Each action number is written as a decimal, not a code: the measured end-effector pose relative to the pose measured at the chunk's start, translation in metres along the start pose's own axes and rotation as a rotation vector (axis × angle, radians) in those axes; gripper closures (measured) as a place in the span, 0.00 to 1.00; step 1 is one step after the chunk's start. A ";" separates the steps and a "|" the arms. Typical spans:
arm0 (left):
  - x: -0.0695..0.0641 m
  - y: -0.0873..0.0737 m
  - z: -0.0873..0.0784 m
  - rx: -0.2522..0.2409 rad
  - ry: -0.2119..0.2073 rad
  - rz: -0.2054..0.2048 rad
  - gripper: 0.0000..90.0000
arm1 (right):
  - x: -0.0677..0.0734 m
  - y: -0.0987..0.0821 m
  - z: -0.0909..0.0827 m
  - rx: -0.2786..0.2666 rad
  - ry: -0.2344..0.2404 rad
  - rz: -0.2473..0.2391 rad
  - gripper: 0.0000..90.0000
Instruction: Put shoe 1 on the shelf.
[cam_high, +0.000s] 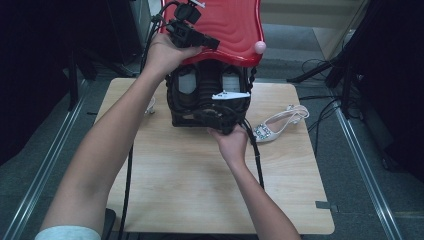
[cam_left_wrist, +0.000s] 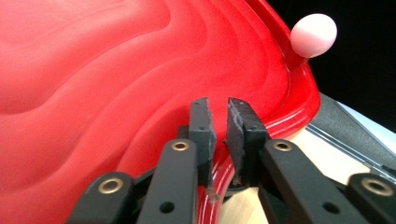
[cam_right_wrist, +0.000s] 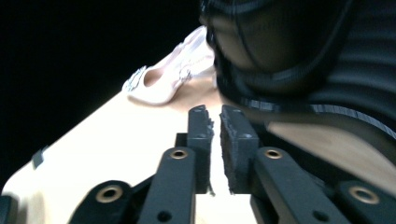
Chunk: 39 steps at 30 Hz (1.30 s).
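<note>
I read the work as handling the case (cam_high: 210, 100), a black box with a red lid (cam_high: 225, 25) standing open at the far middle of the table (cam_high: 200, 175). My left gripper (cam_high: 192, 32) is up at the lid's lower left edge; in the left gripper view its jaws straddle the rim with a narrow gap, the pads (cam_left_wrist: 205, 126) not clearly pressing, so I take them as loosened around it, not gripping. My right gripper (cam_high: 220, 117) sits low at the box's front edge, jaws slightly apart with nothing between them. The lid looks like hard, glossy moulded plastic, stiff but slippery, so I would pinch its raised rim, not the smooth face. The box looks bulky, with shoes inside; I judge it fairly heavy and best steadied at its corded base edge. A pink knob (cam_high: 260, 47) sticks out at the lid's right corner. A white shoe (cam_high: 280, 125) lies just right of the box and could be knocked; another pale item (cam_high: 150, 105) peeks out on its left.
</note>
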<state>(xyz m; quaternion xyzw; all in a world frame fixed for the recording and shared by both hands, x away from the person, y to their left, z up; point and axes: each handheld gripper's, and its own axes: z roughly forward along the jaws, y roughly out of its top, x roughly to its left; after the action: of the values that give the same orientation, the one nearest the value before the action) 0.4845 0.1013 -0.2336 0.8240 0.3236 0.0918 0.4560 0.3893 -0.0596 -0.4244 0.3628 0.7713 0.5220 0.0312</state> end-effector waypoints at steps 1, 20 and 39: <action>-0.001 0.000 -0.004 -0.009 -0.010 -0.003 0.82 | 0.000 -0.009 -0.011 0.004 0.004 -0.011 0.87; -0.024 -0.073 -0.065 -0.051 -0.059 0.013 0.49 | -0.021 -0.074 -0.087 -0.001 -0.016 -0.037 0.55; -0.038 -0.162 -0.063 -0.005 -0.025 -0.017 0.45 | -0.067 -0.106 -0.110 0.001 -0.043 -0.007 0.56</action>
<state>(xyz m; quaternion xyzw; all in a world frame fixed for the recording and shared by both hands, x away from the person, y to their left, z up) 0.3546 0.1823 -0.3240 0.8210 0.3248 0.0786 0.4630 0.3356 -0.2058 -0.4843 0.3714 0.7720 0.5135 0.0495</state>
